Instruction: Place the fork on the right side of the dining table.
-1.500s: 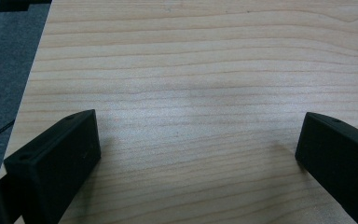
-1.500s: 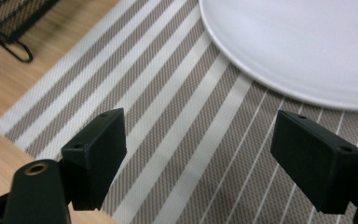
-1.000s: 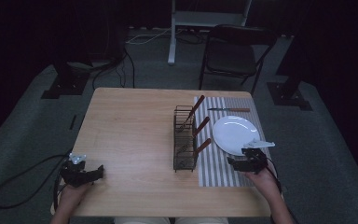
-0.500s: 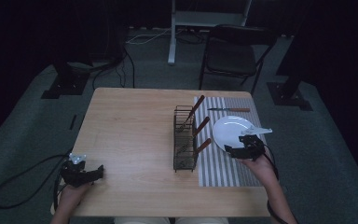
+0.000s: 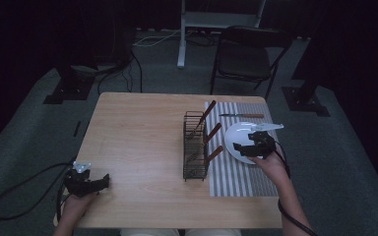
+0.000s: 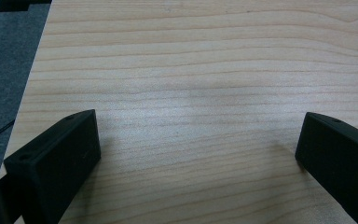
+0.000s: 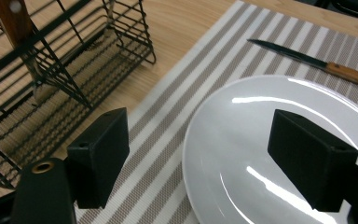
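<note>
Nearest, the left gripper [image 5: 102, 181] rests on the table [image 6: 205, 70], jaws wide apart and holding nothing. Farther on, the right gripper [image 7: 198, 163] (jaws also spread, nothing held) straddles the white plate's [image 7: 270, 154] rim on the striped mat [image 7: 223, 60]; beyond lies a knife [image 7: 307, 60], beside the wire rack [image 5: 195, 147].

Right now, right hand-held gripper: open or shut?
Open. In the right gripper view, the right hand-held gripper has its jaws spread wide, one over the white plate, one over the striped placemat, nothing gripped between them.
</note>
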